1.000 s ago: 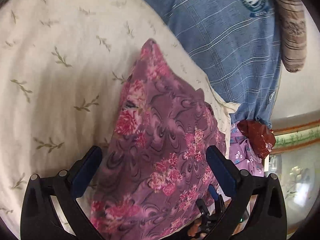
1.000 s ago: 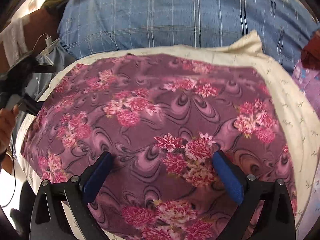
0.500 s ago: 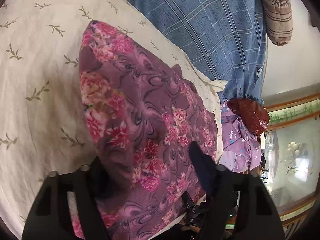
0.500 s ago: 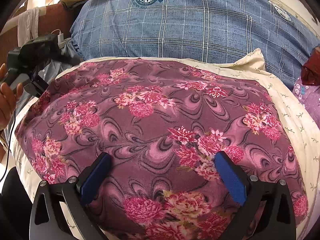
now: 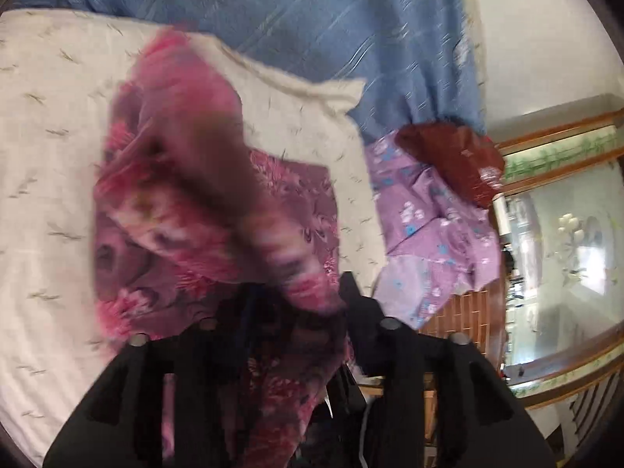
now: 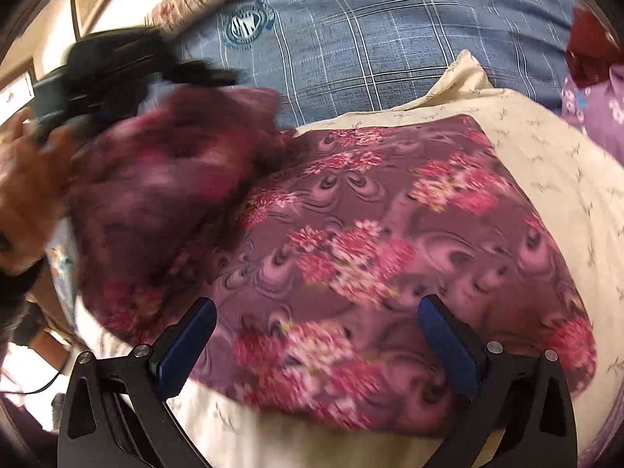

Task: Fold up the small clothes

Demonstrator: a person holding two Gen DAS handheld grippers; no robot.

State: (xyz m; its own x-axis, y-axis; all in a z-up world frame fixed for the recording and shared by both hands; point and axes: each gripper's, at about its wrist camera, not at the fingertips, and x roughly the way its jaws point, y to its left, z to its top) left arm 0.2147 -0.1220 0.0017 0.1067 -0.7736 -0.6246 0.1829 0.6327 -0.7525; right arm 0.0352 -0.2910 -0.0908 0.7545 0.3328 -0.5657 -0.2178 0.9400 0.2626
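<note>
A purple cloth with pink flowers (image 5: 175, 179) lies on a cream leaf-print sheet (image 5: 50, 117). My left gripper (image 5: 300, 292) has a bunched edge of this cloth between its jaws, which are closing, and that edge hangs lifted and blurred over the flat part. From the right wrist view, the left gripper (image 6: 117, 66) holds the raised fold (image 6: 163, 179) at the left above the spread cloth (image 6: 370, 234). My right gripper (image 6: 316, 306) stands open just over the cloth's near edge, gripping nothing.
Blue plaid bedding (image 5: 312, 19) lies behind the cream sheet (image 6: 546, 156). A lilac printed garment (image 5: 429, 214) and a dark red bag (image 5: 456, 156) sit to the right. A person's hand (image 6: 27, 179) holds the left gripper. A wood-framed glass panel (image 5: 565, 234) stands at far right.
The left gripper went from wide open to closed on the cloth's edge, then lifted and swung it over the rest of the cloth. The right gripper shifted a little and stayed open.
</note>
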